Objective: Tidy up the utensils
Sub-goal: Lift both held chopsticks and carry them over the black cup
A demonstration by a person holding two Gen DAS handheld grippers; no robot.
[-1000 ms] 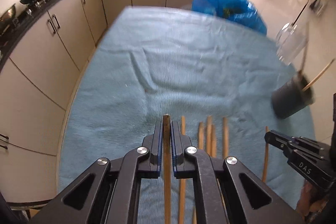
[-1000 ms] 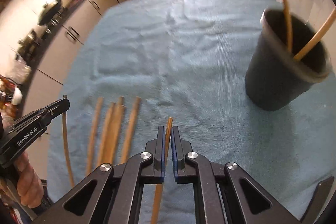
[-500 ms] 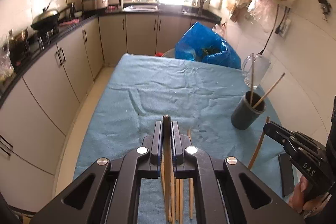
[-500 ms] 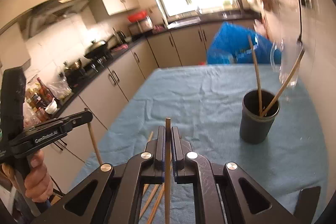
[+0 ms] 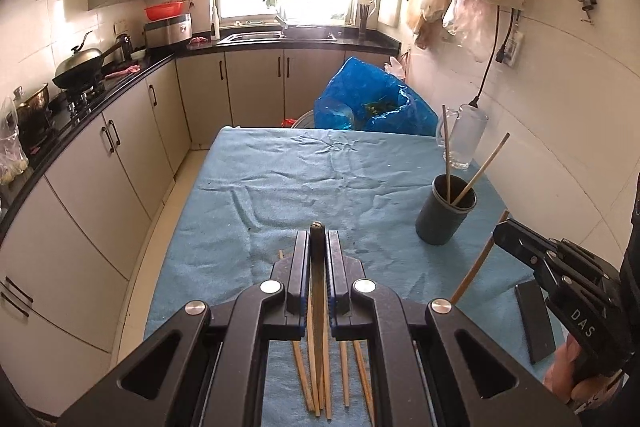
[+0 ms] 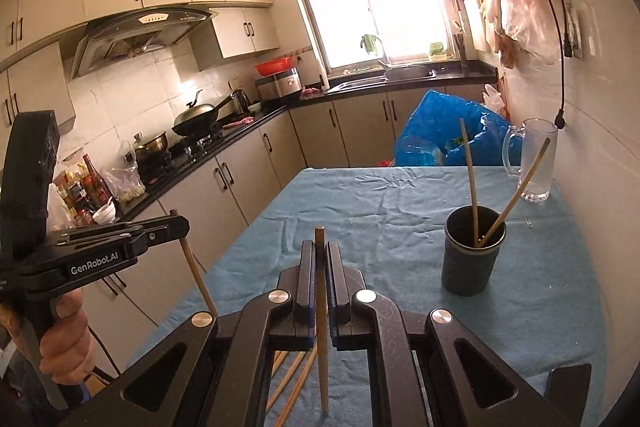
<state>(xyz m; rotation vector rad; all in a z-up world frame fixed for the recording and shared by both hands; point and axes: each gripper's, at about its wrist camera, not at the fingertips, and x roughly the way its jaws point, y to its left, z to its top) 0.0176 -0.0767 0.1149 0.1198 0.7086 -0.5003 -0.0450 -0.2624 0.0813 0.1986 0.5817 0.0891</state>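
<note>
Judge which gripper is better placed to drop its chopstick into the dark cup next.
Right, probably. The right gripper sits nearer the dark cup; the left gripper is farther across the cloth. Both grip chopsticks.

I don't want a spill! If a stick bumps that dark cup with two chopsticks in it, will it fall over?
Possibly. The dark cup is taller than wide and stands on a wrinkled blue cloth, so it may wobble. Its two chopsticks lean out well above the rim, giving a bump leverage. It looks like light plastic, so it probably slides or tips easily.

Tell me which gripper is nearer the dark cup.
Right. The right gripper, clamping a chopstick, sits beside the dark cup; the left gripper, also holding a chopstick, is out near the table's opposite edge.
</note>
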